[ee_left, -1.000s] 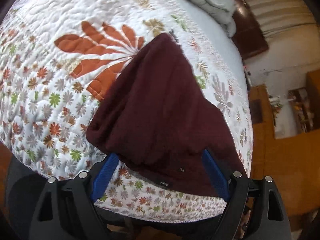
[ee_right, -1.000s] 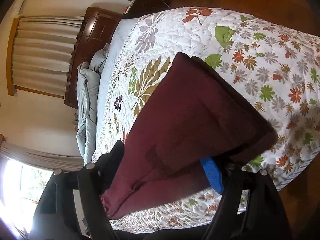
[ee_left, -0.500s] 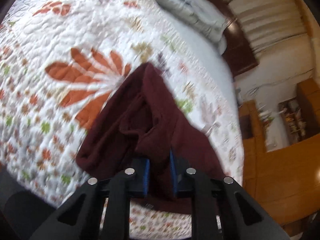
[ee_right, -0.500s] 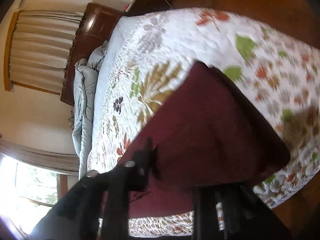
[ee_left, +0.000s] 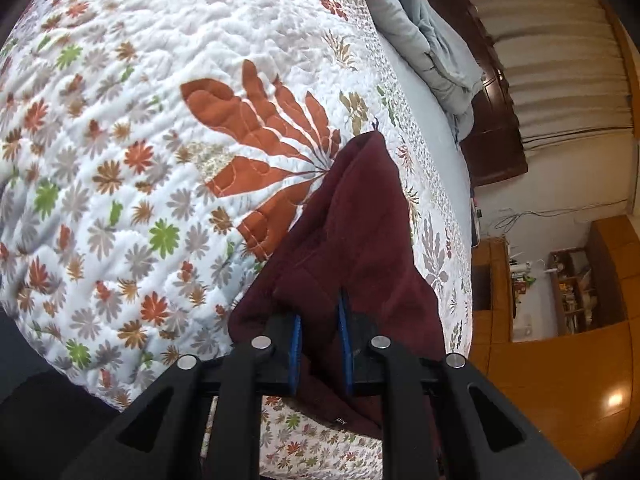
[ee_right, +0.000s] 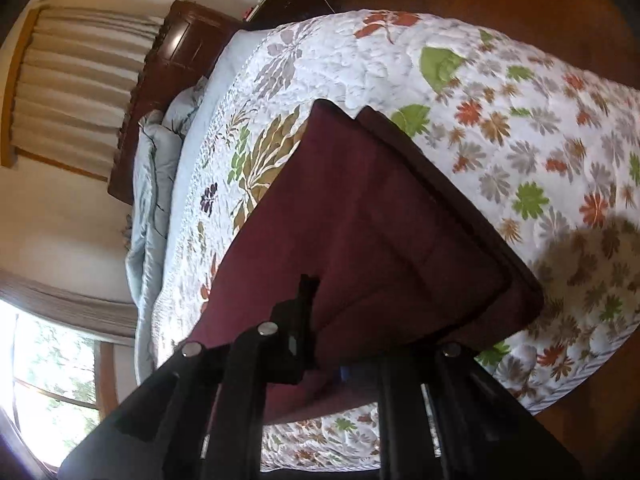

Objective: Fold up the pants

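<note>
Now | pants (ee_left: pixel 352 240) on quilt (ee_left: pixel 160 120) | pinched in left claw (ee_left: pixel 319 320)

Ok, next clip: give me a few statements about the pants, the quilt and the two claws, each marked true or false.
1. The left claw is shut on the maroon pants. True.
2. The pants lie on a plain white sheet. False: on a floral quilt.
3. The right claw grips the pants too. True: their fabric covers its far finger.
4. The pants hang clear of the bed. False: their far end rests on the quilt.
</note>
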Action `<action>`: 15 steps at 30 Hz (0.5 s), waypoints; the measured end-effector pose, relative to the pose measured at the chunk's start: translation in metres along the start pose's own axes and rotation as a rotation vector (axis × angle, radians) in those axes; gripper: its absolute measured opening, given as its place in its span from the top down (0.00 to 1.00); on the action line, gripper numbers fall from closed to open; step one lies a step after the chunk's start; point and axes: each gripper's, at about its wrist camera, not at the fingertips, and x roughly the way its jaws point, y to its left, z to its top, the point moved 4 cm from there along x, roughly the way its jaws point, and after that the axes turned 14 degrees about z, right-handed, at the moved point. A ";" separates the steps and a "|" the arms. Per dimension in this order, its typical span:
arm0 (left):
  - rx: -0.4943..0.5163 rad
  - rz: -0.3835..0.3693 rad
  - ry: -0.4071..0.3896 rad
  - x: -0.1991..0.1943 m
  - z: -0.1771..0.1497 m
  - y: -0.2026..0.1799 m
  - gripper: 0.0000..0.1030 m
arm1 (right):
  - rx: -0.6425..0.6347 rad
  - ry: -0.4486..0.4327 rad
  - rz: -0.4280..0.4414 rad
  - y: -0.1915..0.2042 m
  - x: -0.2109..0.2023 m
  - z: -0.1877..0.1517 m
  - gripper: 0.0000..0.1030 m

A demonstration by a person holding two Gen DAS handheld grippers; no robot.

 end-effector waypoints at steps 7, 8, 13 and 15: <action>0.060 0.017 -0.040 -0.010 -0.008 -0.004 0.85 | 0.008 -0.002 0.001 0.004 -0.005 0.002 0.84; 0.067 0.018 -0.046 -0.012 -0.007 -0.006 0.85 | 0.002 -0.006 -0.011 0.006 -0.005 0.004 0.87; 0.062 0.002 -0.053 -0.019 -0.007 -0.007 0.85 | 0.016 -0.036 -0.057 0.004 -0.006 0.009 0.92; 0.051 -0.006 -0.055 -0.022 -0.012 -0.006 0.85 | -0.002 -0.050 -0.075 0.007 -0.009 0.012 0.92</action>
